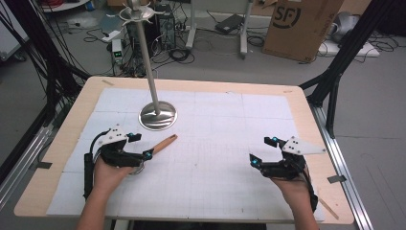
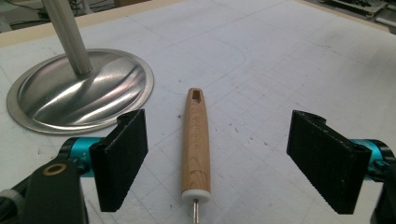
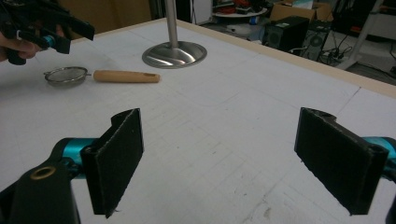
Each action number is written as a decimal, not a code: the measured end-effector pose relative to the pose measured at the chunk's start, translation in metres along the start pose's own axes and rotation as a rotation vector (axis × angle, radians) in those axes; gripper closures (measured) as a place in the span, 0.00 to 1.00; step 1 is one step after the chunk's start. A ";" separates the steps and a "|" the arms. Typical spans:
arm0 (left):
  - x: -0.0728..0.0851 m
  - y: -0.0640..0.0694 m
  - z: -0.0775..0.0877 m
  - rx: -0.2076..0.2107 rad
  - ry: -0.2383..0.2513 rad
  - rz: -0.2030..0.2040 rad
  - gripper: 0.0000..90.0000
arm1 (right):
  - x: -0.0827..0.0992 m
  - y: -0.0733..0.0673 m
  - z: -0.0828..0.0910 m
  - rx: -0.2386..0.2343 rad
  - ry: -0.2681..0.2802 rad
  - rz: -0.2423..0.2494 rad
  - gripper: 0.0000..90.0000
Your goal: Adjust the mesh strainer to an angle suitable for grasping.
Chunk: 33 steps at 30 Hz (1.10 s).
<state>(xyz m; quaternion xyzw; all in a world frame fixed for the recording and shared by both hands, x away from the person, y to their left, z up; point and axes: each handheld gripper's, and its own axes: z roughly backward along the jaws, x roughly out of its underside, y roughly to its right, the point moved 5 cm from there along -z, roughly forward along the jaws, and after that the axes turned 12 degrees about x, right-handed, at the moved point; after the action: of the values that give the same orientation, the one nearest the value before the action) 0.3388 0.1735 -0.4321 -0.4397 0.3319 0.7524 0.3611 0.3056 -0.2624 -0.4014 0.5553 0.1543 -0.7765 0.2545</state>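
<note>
Two grippers wide open | left gripper (image 2: 215, 158) straddles strainer's wooden handle (image 2: 196, 140) beside stand base (image 1: 157, 115), fingers (image 2: 122, 158) apparently lined up to clamp | right gripper (image 3: 233, 163) idles over bare surface (image 3: 243, 107), holding nothing

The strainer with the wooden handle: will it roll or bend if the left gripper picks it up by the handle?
The strainer's wooden handle looks rigid, so bending is unlikely. It is round and smooth, so it might twist between the open left gripper's pads.

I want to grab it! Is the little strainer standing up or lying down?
Lying flat. The strainer rests on the table, wooden handle flat along the mat.
</note>
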 end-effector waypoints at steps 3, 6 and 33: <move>0.001 -0.002 -0.001 -0.001 -0.005 0.002 0.23 | 0.003 0.001 0.000 0.005 -0.006 0.001 0.16; 0.001 -0.002 -0.002 -0.006 -0.013 -0.003 0.23 | 0.003 0.000 0.002 0.008 -0.006 0.002 0.16; 0.019 -0.013 -0.017 -0.031 -0.175 0.031 0.37 | 0.009 -0.003 -0.003 -0.001 -0.046 0.009 0.16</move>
<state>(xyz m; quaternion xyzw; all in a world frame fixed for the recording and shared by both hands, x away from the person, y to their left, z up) 0.3498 0.1714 -0.4581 -0.3727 0.2942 0.7984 0.3704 0.3036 -0.2609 -0.4113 0.5378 0.1461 -0.7880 0.2618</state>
